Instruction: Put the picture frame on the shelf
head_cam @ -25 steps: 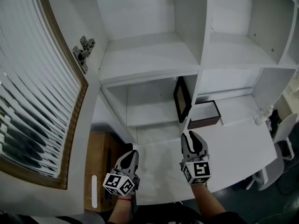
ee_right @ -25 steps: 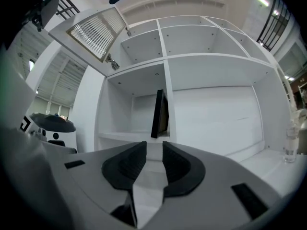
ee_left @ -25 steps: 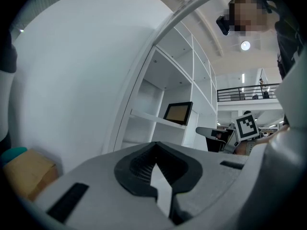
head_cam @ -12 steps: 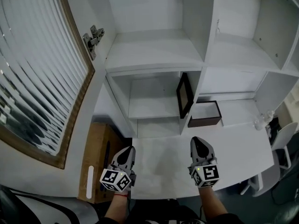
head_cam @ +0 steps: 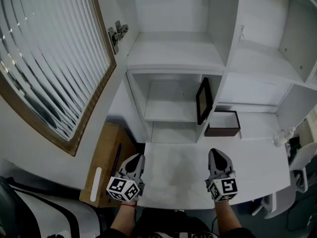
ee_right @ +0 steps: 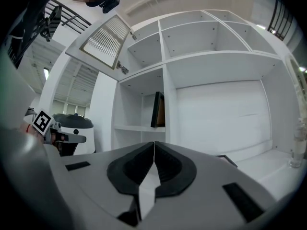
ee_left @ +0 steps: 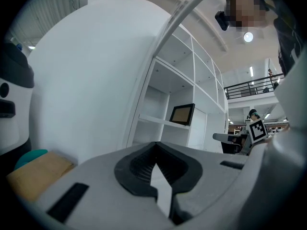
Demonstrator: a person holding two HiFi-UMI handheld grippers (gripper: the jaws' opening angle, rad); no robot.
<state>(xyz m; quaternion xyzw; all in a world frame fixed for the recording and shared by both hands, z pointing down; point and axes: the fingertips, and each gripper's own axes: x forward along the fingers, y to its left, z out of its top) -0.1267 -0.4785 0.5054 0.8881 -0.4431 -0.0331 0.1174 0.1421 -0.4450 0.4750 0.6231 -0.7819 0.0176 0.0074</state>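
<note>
Left gripper (head_cam: 136,157), right gripper (head_cam: 217,153): you held both clenched, empty. Picture frame (head_cam: 203,100) stood upright on shelf (head_cam: 168,114), well apart.

Two tongs, left tongs (head_cam: 138,157), right tongs (head_cam: 217,152), one picture frame (head_cam: 203,100), one box (head_cam: 223,124), one louvred door (head_cam: 54,58), one bottle (head_cam: 280,139).

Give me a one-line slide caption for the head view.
Picture frame stands on the shelf; left tongs and right tongs shut and empty at the white desk.

White shelving (head_cam: 173,51) over a white desk (head_cam: 173,175), slatted door (head_cam: 44,48) open at left.
</note>
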